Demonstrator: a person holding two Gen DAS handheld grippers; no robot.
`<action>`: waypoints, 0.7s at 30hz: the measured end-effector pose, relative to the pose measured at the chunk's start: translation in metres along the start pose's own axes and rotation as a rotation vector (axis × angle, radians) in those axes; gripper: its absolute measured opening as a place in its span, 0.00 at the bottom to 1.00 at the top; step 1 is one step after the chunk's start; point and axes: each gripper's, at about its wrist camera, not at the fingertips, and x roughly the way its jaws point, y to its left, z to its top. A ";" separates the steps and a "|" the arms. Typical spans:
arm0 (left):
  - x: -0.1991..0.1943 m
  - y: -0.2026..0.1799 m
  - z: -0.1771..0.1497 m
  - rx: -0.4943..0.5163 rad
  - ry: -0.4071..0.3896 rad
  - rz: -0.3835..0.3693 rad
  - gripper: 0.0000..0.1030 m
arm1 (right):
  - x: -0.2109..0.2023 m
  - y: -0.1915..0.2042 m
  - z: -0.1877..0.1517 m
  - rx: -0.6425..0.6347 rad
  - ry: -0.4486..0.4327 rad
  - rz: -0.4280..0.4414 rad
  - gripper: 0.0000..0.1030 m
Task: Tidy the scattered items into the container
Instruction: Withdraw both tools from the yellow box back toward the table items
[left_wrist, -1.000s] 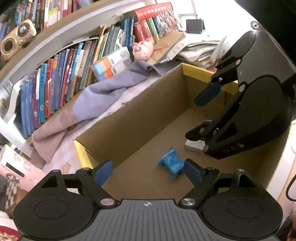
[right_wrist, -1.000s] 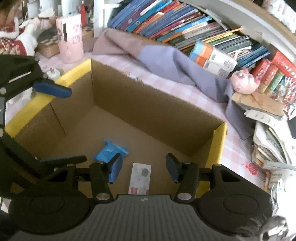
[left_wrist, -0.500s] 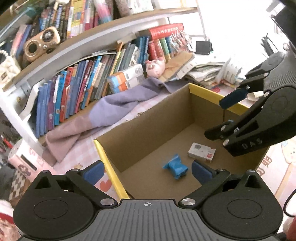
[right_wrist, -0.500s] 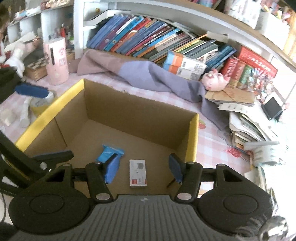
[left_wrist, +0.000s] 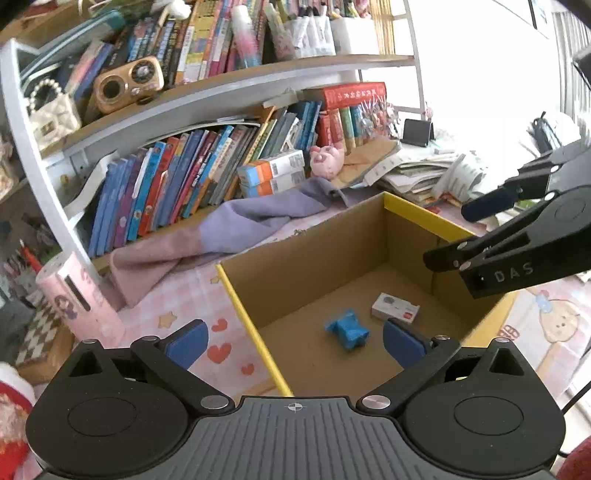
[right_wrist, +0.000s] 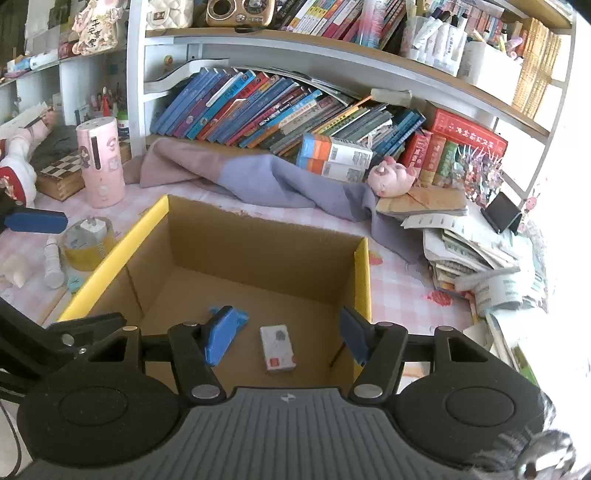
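The left gripper (left_wrist: 293, 341) is black plastic with two blue pads (left_wrist: 186, 343) on its fingers. It has a grey ridged middle part, round black discs on each side and shiny silver screws. The right gripper (right_wrist: 284, 334) looks the same, with blue pads (right_wrist: 221, 332) too. In the left wrist view, white letters "DAS" show on its black side.

right tool (right_wrist: 284, 332) spread wide over cardboard box (right_wrist: 258, 240) — blue packet (right_wrist: 236, 319), white card (right_wrist: 277, 347) on floor.
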 end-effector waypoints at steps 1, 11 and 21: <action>-0.004 0.001 -0.002 -0.004 -0.004 0.000 0.99 | -0.003 0.003 -0.002 0.003 -0.001 -0.002 0.58; -0.059 0.018 -0.027 -0.036 -0.060 -0.030 0.99 | -0.050 0.041 -0.022 0.041 -0.054 -0.059 0.58; -0.095 0.016 -0.064 -0.010 -0.037 -0.121 0.99 | -0.086 0.079 -0.065 0.123 -0.037 -0.114 0.59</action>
